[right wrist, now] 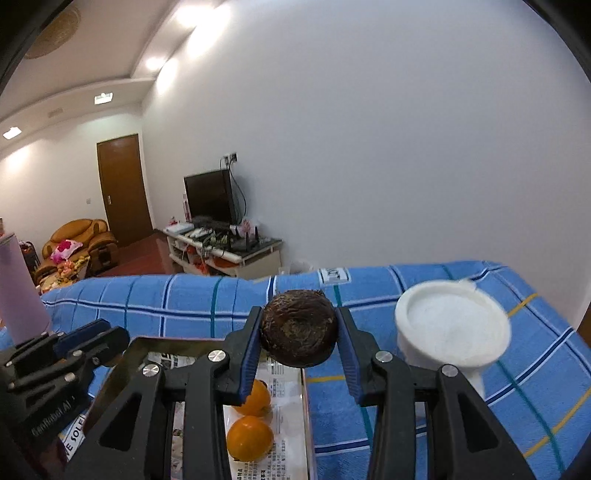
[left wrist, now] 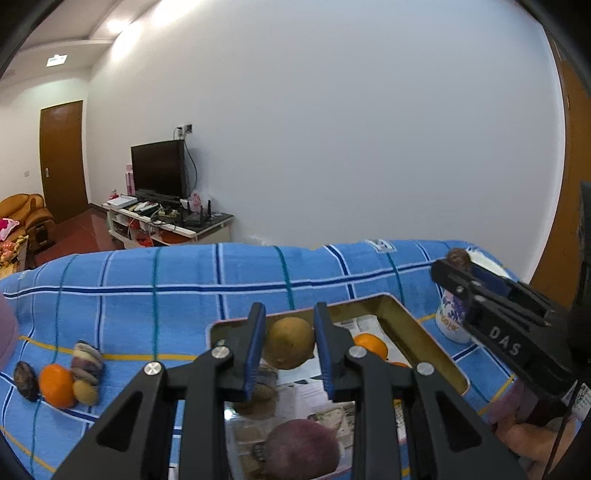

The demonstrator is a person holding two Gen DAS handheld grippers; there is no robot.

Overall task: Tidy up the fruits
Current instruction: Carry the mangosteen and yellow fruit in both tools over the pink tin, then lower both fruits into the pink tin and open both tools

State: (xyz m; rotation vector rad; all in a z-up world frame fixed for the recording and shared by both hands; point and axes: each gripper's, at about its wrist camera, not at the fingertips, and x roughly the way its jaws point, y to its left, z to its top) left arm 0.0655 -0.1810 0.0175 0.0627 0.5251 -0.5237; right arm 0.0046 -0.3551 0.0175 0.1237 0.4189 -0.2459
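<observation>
Trouble is both grippers are loaded over the tin tray (left wrist: 436,343): left gripper (left wrist: 290,345) pinches a yellow-brown fruit (left wrist: 290,343), right gripper (right wrist: 299,332) clamps a dark wrinkled fruit (right wrist: 298,328). Round skins could slip out, or one could clip the white cup (right wrist: 452,325)

Bright, even indoor light from ceiling lamps (right wrist: 188,16) (glaring white patches); strong fisheye bending, dark corners, slight blur near the edges.
</observation>
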